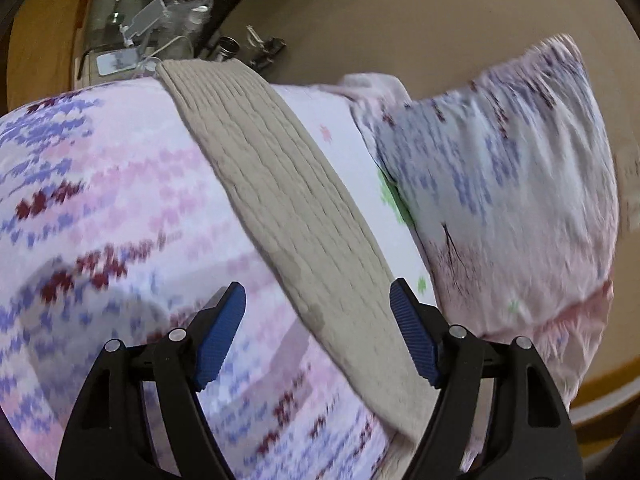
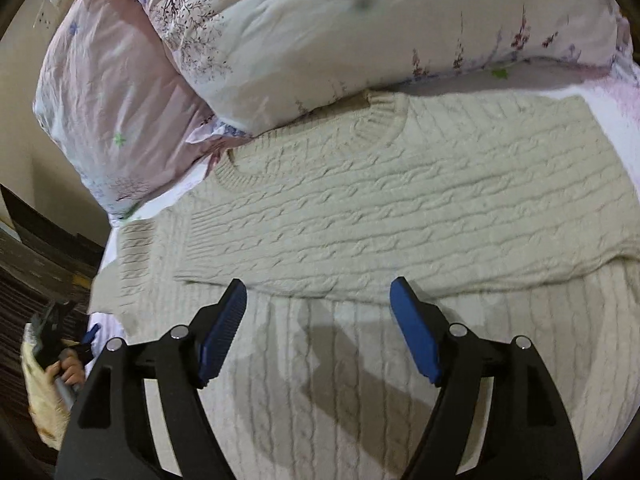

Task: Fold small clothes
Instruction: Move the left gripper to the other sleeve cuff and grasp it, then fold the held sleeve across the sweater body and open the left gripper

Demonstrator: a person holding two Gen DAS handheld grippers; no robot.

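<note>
A beige cable-knit sweater lies flat on the bed, its upper part folded over the lower part, collar toward the pillows. Its left sleeve lies at the bed's left edge. In the left wrist view a long beige strip of the sweater runs diagonally across the patterned bedsheet. My left gripper is open and empty, just above that strip's near end. My right gripper is open and empty, hovering over the sweater's lower part near the fold edge.
Floral pillows and a duvet lie at the head of the bed, beside the sweater's collar. A pillow sits right of the strip. A nightstand with clutter stands beyond the bed. The left hand-held gripper shows at the bed's left edge.
</note>
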